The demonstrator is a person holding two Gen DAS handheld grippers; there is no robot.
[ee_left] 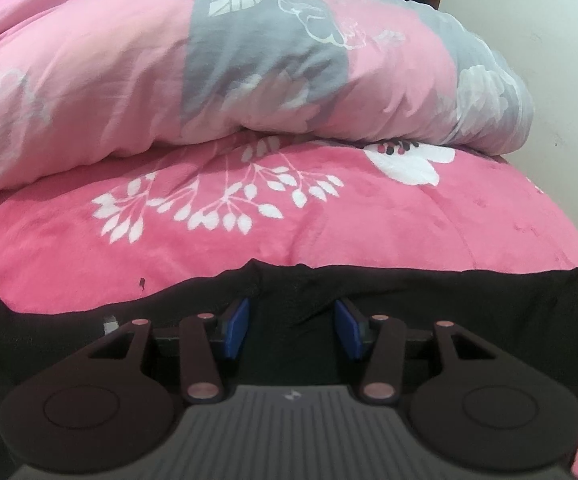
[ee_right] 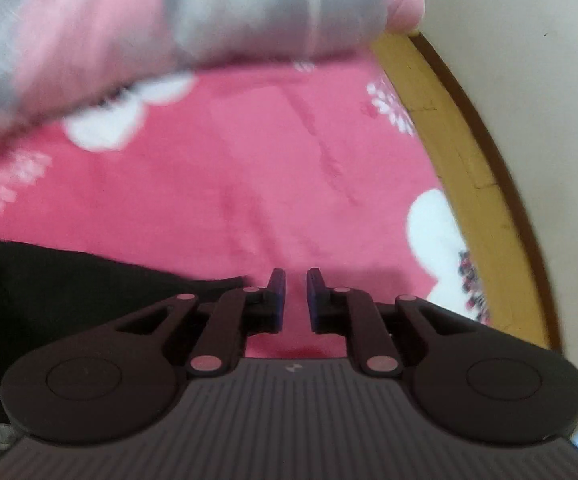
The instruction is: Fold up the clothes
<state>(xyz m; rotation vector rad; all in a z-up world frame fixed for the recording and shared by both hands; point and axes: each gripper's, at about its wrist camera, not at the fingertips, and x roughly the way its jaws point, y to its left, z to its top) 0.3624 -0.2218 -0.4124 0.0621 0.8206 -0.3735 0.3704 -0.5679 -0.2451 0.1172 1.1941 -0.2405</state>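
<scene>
A black garment (ee_left: 449,300) lies flat on the pink floral blanket (ee_left: 369,232), its far edge slightly rumpled in the middle. My left gripper (ee_left: 295,320) hovers low over that edge, open, with its blue pads (ee_left: 235,330) wide apart and only black cloth showing between them. In the right wrist view the same black garment (ee_right: 69,280) lies at the left. My right gripper (ee_right: 295,286) is just off its right end, over the bare pink blanket (ee_right: 249,168). Its jaws stand a narrow gap apart with nothing between them.
A bulky pink and grey quilt (ee_left: 169,80) is heaped across the back of the bed. A yellow wooden bed frame (ee_right: 461,152) runs along the right edge beside a pale wall (ee_right: 529,40). Open blanket lies between the garment and the quilt.
</scene>
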